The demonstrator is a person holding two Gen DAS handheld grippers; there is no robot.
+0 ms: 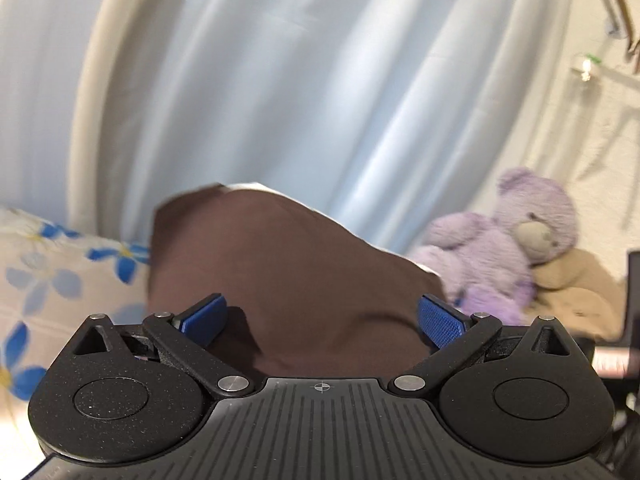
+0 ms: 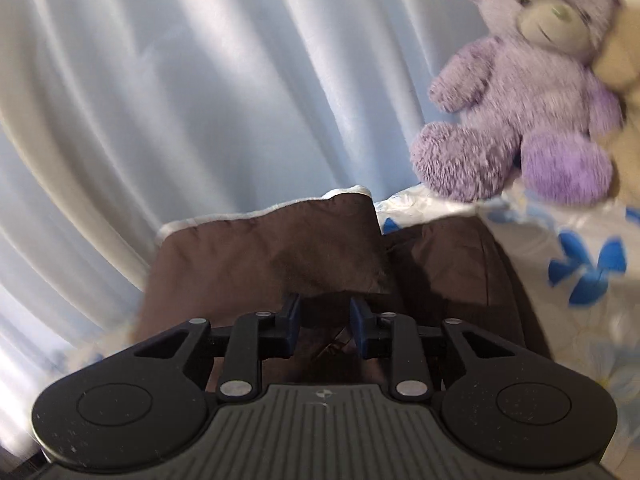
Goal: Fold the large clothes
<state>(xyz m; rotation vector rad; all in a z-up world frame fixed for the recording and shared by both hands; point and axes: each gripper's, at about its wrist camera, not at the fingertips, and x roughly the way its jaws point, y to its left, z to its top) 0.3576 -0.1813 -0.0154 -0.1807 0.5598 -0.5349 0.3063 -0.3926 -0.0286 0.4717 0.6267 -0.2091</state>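
Left gripper point(image 1: 322, 320) fingers are spread wide, nothing clamped; right gripper point(image 2: 325, 330) fingers are narrowly parted, cloth between, grip unclear. Brown garment point(image 2: 280, 252) is draped on the floral bed point(image 2: 580, 248). Edges should be aligned before creasing.

light: soft daylight through curtain point(image 1: 280, 80) | blur: motion-smeared background | edges: fisheye-bent

I see my right gripper point(image 2: 325, 322) low in frame, jaws narrowly apart over brown garment point(image 2: 272, 252); purple bear point(image 2: 520, 92) upper right.
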